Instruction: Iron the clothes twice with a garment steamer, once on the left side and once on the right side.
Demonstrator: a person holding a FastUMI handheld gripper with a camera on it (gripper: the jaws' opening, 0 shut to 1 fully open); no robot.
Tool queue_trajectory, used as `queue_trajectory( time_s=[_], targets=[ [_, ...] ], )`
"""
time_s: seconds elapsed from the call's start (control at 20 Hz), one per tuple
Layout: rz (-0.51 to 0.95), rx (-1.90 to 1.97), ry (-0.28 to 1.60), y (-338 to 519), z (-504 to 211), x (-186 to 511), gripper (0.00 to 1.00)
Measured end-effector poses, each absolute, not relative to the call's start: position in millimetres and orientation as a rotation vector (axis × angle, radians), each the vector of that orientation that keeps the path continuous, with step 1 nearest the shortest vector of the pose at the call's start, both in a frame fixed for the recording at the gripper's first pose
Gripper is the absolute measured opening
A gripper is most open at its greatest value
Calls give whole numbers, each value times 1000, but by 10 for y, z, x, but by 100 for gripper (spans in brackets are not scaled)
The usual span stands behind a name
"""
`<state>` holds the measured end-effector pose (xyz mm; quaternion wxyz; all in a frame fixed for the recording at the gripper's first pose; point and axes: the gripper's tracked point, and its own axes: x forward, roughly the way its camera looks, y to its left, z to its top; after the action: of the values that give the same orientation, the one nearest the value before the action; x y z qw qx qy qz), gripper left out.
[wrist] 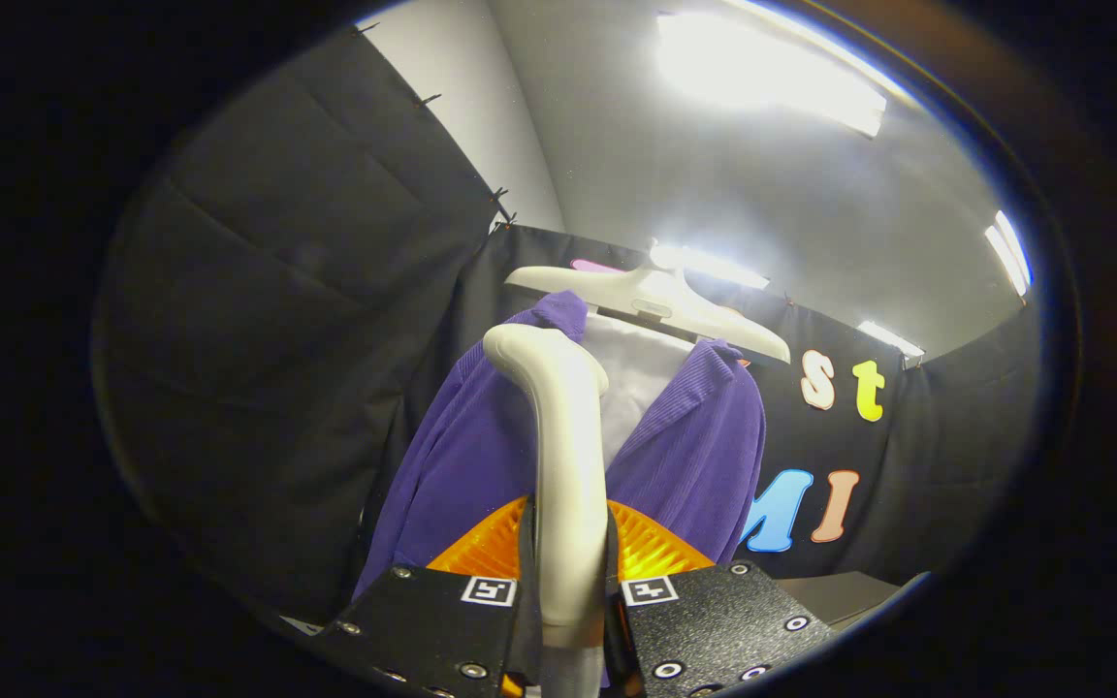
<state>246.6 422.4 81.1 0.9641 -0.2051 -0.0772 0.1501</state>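
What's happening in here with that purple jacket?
A person is working a hand-held gripper, and its two fingers are closed on the pale handle of a garment steamer. The steamer stands upright between the fingers, its curved head pointing toward a purple jacket hanging on a white hanger just beyond. The steamer's head sits near the jacket's collar area; whether it touches the cloth cannot be told.

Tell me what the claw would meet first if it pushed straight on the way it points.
The claw, shut on the steamer handle, faces the purple jacket on its hanger. The steamer's head would likely touch the jacket first; depth is unclear.
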Motion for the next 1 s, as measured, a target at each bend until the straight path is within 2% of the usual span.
queue_trajectory(
  time_s=[1.0],
  targets=[
    [366, -553, 112, 4049, -1031, 2248, 25]
  ],
)
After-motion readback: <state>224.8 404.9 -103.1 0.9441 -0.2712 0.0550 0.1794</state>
